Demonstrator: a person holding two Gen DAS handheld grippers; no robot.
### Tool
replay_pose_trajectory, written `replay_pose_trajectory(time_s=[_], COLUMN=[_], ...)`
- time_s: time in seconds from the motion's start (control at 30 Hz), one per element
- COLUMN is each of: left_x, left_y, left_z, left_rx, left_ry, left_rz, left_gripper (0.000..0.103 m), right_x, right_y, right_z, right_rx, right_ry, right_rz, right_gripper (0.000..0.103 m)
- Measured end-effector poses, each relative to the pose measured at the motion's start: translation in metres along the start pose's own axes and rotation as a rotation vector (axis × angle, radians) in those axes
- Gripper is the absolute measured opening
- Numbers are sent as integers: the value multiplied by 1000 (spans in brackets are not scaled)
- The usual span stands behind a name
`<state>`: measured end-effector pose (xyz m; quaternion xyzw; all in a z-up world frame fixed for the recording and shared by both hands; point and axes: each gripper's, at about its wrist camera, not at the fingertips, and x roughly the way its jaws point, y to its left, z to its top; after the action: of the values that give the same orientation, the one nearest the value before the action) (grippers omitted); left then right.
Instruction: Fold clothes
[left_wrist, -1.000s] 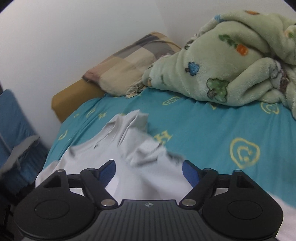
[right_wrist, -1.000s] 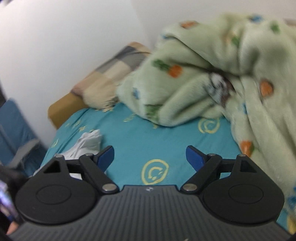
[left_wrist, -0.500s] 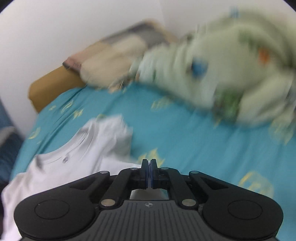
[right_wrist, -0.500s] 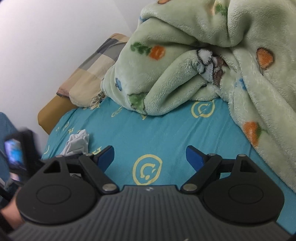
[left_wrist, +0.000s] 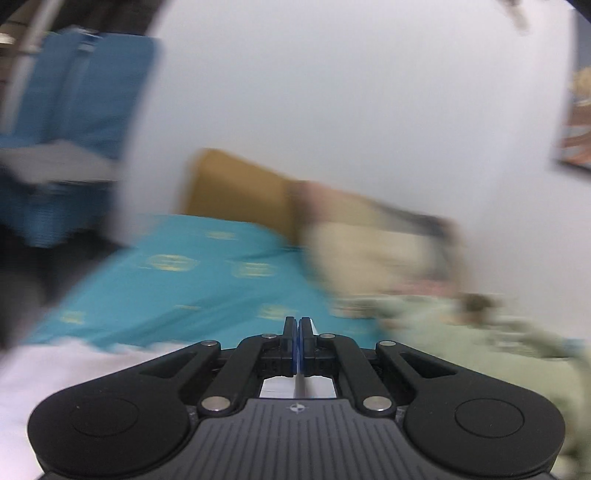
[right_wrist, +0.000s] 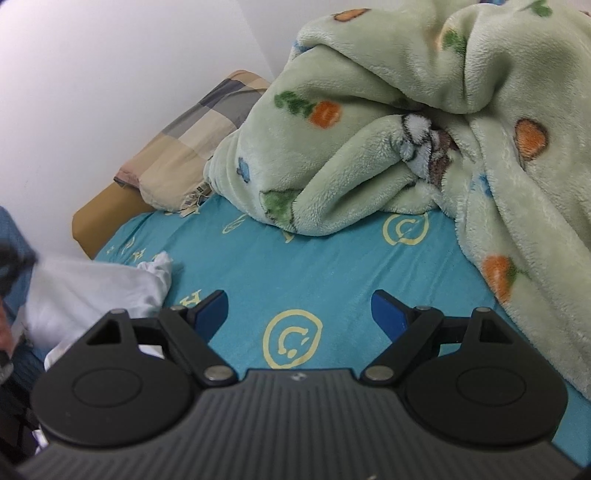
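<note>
- Pinching a strip of the white T-shirt (left_wrist: 299, 386), the left gripper (left_wrist: 297, 328) has its blue pads pressed together on the cloth; the view from it is badly smeared.
- The rest of that garment lies bunched at the near left edge of the teal bedsheet (right_wrist: 295, 266).
- The right gripper (right_wrist: 299, 308) hangs over bare sheet, its jaws spread wide with nothing between them.
- A green fleece blanket (right_wrist: 424, 122) is heaped at the far right, beside a checked pillow (right_wrist: 192, 147).
</note>
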<state>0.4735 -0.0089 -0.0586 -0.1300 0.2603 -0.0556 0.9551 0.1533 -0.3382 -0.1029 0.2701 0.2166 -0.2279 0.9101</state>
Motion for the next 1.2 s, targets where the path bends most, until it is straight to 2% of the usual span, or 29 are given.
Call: replay_pose_trajectory(time_s=[0.07,0.13,0.2,0.27,0.33,0.5,0.57,0.63,0.67,0.73,0.83,0.9,0.93,0.97,1.0,1.07,1.17,1.2], left_x=[22,33,34,21,12,-37,-44,-41,-36,-27,-11,-4,-1,3,4,4,1,4], left_y=[29,54,72,85,91,107,98,86,80,69,58,56,54,55,54,52,40,37], left_z=[-8,-21,-33,-48,-62,-109,-129,-140,-143,-141,-137,-131,-128,-124,-118,-107,-85,-83], left_rx=[14,-8,-53,-95,-124,-329,-357,-360,-369,-364,-383,-398,-403,-398,-387,-362,-268,-236], left_ry=[59,121,147,175,216,270,308,344,352,319,288,295,298,316,319,313,232,221], left_rz=[119,156,161,129,92,-91,-134,-142,-135,-98,-28,11,30,44,41,27,81,122], left_gripper=[1,6,18,42,52,56,56,59,65,69,68,53,35,11,4,5,5,5], right_x=[3,6,7,7,6,3,2,1,0,0,1,2,3,3,3,4,3,2], right_y=[2,4,8,11,16,22,23,24,24,27,29,30,31,31,31,33,33,32], right_z=[-1,-2,-4,-6,-8,-11,-12,-13,-14,-16,-19,-19,-19,-18,-18,-18,-18,-18], right_rx=[-7,-15,-21,-35,-54,-77,-79,-81,-83,-92,-106,-102,-95,-86,-81,-79,-71,-53], right_ry=[4,8,13,15,18,29,31,34,36,41,49,56,59,61,63,68,66,61], right_rz=[3,4,10,19,27,42,46,49,52,55,55,56,58,63,69,80,101,114], right_gripper=[86,86,86,86,86,86,86,86,86,86,86,86,86,86,86,86,86,86])
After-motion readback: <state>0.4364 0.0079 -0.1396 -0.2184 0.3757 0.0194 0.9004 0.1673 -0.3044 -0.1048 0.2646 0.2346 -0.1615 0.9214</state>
